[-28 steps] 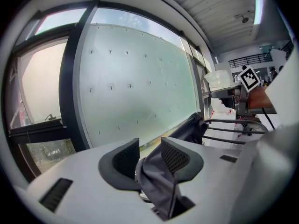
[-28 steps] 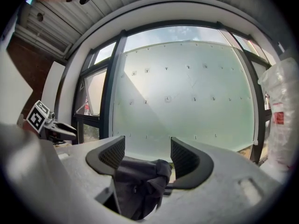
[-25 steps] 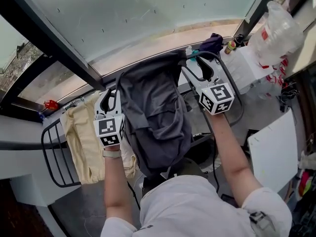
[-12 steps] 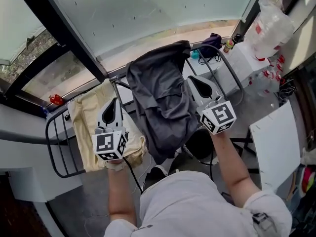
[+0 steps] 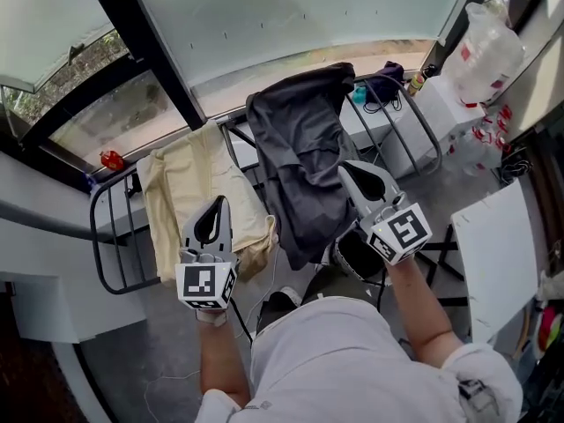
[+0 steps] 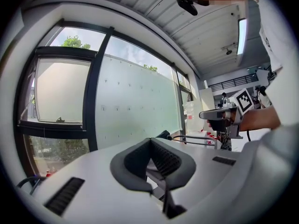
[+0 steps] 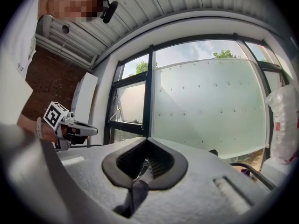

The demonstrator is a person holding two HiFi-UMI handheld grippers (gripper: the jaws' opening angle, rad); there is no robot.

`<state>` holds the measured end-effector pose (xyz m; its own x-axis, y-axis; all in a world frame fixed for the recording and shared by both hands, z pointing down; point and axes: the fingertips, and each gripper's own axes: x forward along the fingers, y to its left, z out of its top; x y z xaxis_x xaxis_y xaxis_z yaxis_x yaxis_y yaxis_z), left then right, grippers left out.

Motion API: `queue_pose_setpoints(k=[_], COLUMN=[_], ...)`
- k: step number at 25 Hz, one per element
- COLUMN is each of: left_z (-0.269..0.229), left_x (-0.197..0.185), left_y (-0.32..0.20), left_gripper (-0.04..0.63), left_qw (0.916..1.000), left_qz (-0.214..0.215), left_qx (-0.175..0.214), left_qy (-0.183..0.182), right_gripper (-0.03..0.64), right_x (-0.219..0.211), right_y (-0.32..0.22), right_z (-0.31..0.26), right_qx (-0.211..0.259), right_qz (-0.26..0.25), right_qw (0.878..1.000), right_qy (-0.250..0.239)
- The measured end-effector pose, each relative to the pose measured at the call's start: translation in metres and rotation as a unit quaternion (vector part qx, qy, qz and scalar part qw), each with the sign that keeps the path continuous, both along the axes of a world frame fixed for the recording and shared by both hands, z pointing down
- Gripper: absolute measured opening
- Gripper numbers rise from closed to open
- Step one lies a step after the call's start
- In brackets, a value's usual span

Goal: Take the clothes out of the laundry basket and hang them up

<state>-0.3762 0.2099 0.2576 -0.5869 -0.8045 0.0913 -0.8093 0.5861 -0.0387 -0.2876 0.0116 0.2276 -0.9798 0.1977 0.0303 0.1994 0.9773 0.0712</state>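
A dark grey garment (image 5: 300, 161) hangs draped over the black drying rack (image 5: 104, 241), in the middle of the head view. A cream garment (image 5: 194, 192) hangs on the rack to its left. My left gripper (image 5: 217, 204) is shut and empty, held in front of the cream garment's lower edge. My right gripper (image 5: 351, 170) is also shut and empty, just right of the dark garment and apart from it. The left gripper view shows shut jaws (image 6: 150, 142) pointing at the window. The right gripper view shows the same (image 7: 147, 141). A dark round container (image 5: 355, 256) sits below the right gripper, mostly hidden.
A frosted window (image 5: 291, 16) runs behind the rack. A clear plastic bag (image 5: 493, 47) and a white unit (image 5: 445, 113) stand at the right, and a white board (image 5: 493, 263) lies lower right. Small bottles (image 5: 414, 82) and a dark bundle (image 5: 385, 76) sit by the rack's right end.
Both grippers have let go of the dark garment, shut, and drawn back toward the person. The garment stays draped on the rack.
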Motion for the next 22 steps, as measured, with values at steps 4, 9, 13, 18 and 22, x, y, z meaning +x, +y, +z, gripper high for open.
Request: queue_pose_setpoints(k=[4,9,13,18,22], left_z=[0.0,0.005,0.005,0.011,0.011], left_x=[0.02,0.036,0.044,0.048,0.049], left_y=[0.02,0.037,0.045,0.053,0.056], left_gripper=[0.002,0.002,0.002,0.002,0.002], left_qw=[1.0,0.9999,0.9998,0.9996,0.9996], left_qz=[0.003,-0.004,-0.005,-0.005,-0.003], left_qx=[0.006,0.007,0.017,0.028,0.025], left_qy=[-0.007,-0.01,-0.002,0.008,0.011], right_gripper=[0.006,0.006,0.006,0.006,0.006], right_x=[0.011,0.025,0.034,0.04,0.04], right_y=[0.025,0.052,0.065,0.078,0.086], right_z=[0.005,0.016,0.021,0.03,0.031], right_qx=[0.013,0.013,0.011,-0.003,0.0], right_qz=[-0.014,-0.02,-0.021,-0.024,-0.027], right_qw=[1.0,1.0,1.0,1.0,0.999], right_qy=[0.001,0.009,0.009,0.015,0.017])
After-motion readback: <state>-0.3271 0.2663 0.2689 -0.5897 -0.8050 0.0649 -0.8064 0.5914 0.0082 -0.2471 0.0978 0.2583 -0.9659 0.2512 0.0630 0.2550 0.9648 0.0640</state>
